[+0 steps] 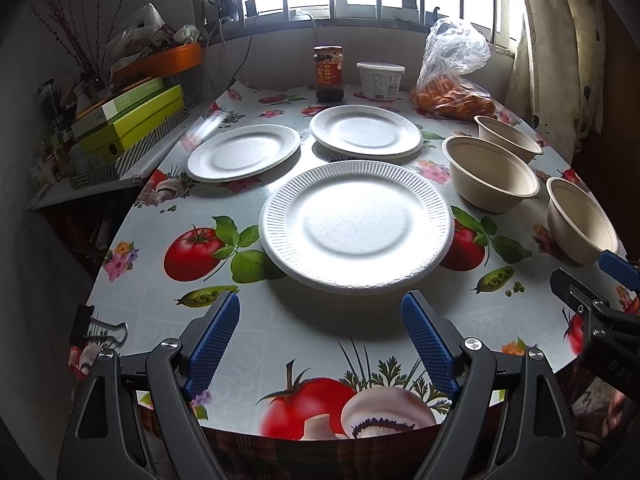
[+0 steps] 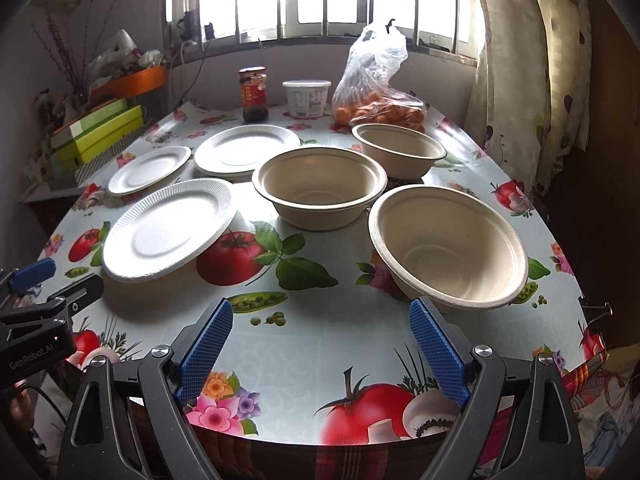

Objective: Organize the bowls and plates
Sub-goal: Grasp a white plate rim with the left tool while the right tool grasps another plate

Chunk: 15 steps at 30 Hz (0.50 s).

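Three white ribbed foam plates and three beige moulded-fibre bowls lie spread over the worktop (image 1: 132,320), which is covered in an oilcloth printed with tomatoes and mushrooms. The nearest white foam plate (image 1: 356,226) sits just ahead of the left hand-held gripper (image 1: 320,340), whose blue-padded fingers stand wide apart and hold nothing. Two more plates, one to the far left (image 1: 243,152) and one behind (image 1: 366,131), lie apart from it; the rear one seems to rest on another plate, though that is hard to tell. The right hand-held gripper (image 2: 320,344) is likewise spread wide and empty, with the nearest beige fibre bowl (image 2: 448,246) just ahead to its right, a middle bowl (image 2: 319,186) beyond and a far bowl (image 2: 399,151) near the plastic bag of oranges (image 2: 376,96). Nothing looks stacked yet, so the work appears barely begun. The foam plate is thin and light: pinching its rim too hard could crease it, and a shallow grip could let it slide across the slick oilcloth. The near bowl looks tilted, so a nudge on its rim might tip or skid it. The red-labelled sauce jar (image 1: 329,74) and white lidded tub (image 1: 380,80) stand well behind.
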Each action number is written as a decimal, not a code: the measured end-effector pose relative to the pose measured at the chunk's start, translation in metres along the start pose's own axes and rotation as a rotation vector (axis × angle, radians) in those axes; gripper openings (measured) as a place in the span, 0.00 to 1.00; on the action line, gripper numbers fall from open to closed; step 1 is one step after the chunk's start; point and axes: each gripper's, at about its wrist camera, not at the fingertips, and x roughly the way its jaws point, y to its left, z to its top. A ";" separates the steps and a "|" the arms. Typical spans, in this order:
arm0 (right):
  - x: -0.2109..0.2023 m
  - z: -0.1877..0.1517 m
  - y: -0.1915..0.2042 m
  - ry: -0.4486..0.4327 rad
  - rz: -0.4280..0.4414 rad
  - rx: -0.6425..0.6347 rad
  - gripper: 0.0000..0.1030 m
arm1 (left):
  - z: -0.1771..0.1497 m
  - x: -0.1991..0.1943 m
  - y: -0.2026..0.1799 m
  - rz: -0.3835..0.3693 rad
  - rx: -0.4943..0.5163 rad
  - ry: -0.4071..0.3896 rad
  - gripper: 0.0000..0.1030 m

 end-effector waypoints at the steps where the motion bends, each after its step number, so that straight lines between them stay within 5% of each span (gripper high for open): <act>1: 0.000 0.001 0.002 -0.004 0.008 -0.001 0.88 | 0.002 0.000 0.004 -0.008 -0.008 0.001 0.81; 15: 0.022 0.036 0.038 0.023 0.154 -0.096 0.88 | 0.031 0.025 0.061 -0.021 -0.054 0.027 0.81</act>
